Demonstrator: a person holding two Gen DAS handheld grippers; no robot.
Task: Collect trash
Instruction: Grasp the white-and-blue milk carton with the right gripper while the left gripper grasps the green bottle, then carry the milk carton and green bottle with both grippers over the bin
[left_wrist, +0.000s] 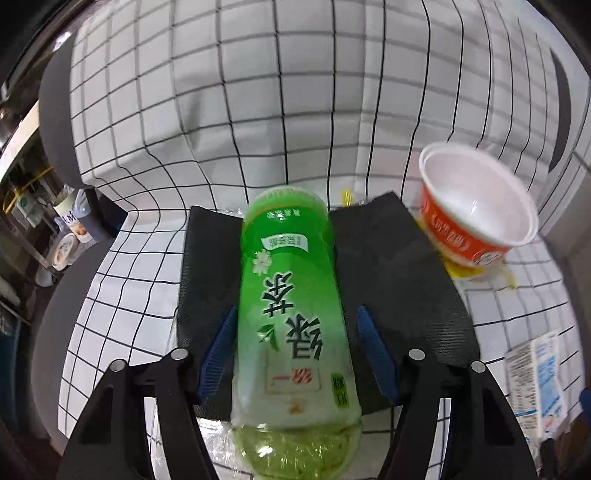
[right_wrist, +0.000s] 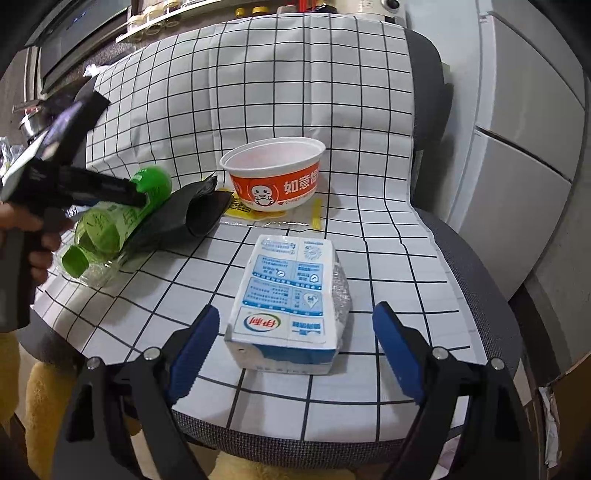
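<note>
A green tea bottle (left_wrist: 295, 314) lies on a black bag (left_wrist: 399, 280) on the checked chair seat. My left gripper (left_wrist: 295, 325) is open, its blue fingers on either side of the bottle, close but apart from it. In the right wrist view the bottle (right_wrist: 110, 225) and the left gripper (right_wrist: 140, 195) are at the left. A blue and white milk carton (right_wrist: 288, 302) lies flat between the fingers of my open right gripper (right_wrist: 295, 332). An empty orange and white noodle bowl (right_wrist: 273, 173) stands behind it, also in the left wrist view (left_wrist: 476, 206).
A checked cloth (right_wrist: 295, 92) covers the grey office chair (right_wrist: 472, 258). A yellow wrapper (right_wrist: 240, 210) and clear plastic lie under the bowl. The carton shows at the right of the left wrist view (left_wrist: 535, 376). A white cabinet (right_wrist: 524, 147) stands to the right.
</note>
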